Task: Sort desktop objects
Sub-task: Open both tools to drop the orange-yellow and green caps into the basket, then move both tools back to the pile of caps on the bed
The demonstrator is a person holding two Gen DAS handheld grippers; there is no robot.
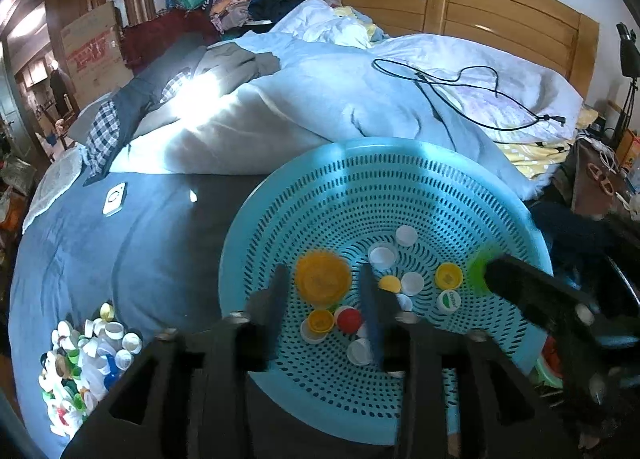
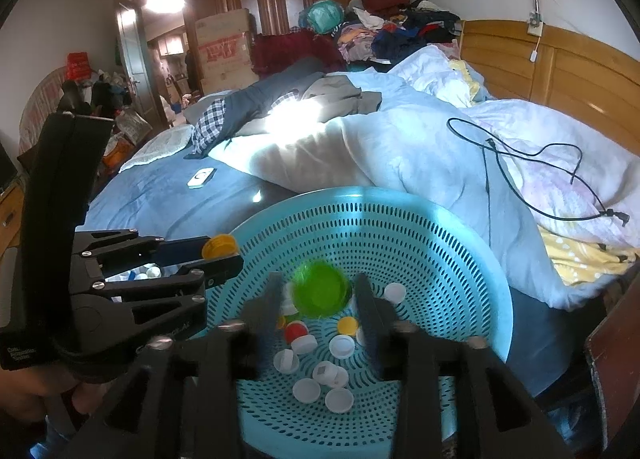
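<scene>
A turquoise perforated basket (image 1: 400, 179) (image 2: 460, 243) lies on the bed with several white, yellow and red bottle caps in it. My left gripper (image 1: 325, 283) (image 2: 218, 253) is over the basket, its jaws spread apart with a large orange-yellow lid (image 1: 323, 278) (image 2: 219, 246) blurred between the fingers. My right gripper (image 2: 318, 291) (image 1: 486, 271) is over the basket too, jaws apart, with a blurred bright green lid (image 2: 320, 289) (image 1: 478, 269) between the fingers. Whether either lid is touched by the pads I cannot tell.
A heap of mixed bottle caps (image 1: 86, 363) lies on the blue sheet at the left. A white remote (image 1: 115, 199) (image 2: 201, 177) lies further back. A rumpled duvet (image 1: 320, 99) with a black cable (image 1: 472, 99) borders the basket behind. Wooden headboard (image 1: 500, 11) at the right.
</scene>
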